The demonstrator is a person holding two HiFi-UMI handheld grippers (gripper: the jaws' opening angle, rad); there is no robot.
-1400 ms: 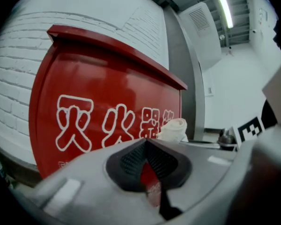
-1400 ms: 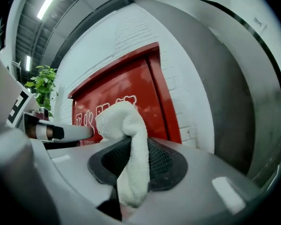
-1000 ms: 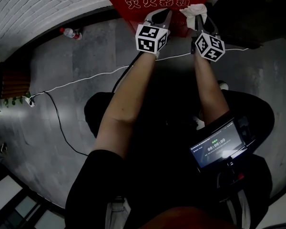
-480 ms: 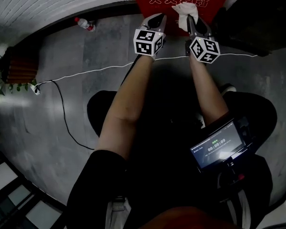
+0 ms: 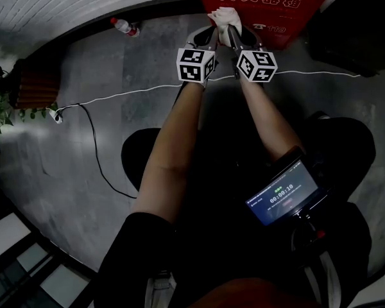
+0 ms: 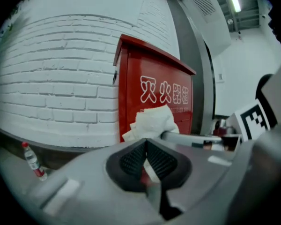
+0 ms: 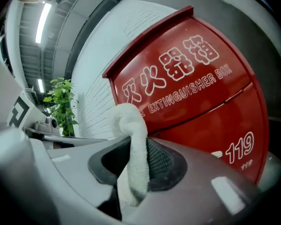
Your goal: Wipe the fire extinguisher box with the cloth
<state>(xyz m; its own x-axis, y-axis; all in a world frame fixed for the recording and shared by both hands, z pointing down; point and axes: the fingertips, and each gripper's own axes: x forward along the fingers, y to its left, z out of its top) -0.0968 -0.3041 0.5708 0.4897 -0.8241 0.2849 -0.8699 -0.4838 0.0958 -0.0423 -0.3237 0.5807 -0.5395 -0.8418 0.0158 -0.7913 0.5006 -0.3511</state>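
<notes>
Jaws: right gripper [image 7: 136, 158] clamps the cloth [image 7: 131, 135], left gripper [image 6: 146, 146] closed on nothing
We see cloth near the fire extinguisher box [image 7: 201, 93], contact unclear; we judge wiping mostly ahead

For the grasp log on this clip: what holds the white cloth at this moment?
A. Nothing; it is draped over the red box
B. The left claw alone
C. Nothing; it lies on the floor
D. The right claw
D: the right gripper view shows the white cloth pinched between the jaws of the right claw, while the left claw is shut with nothing in it.
</notes>
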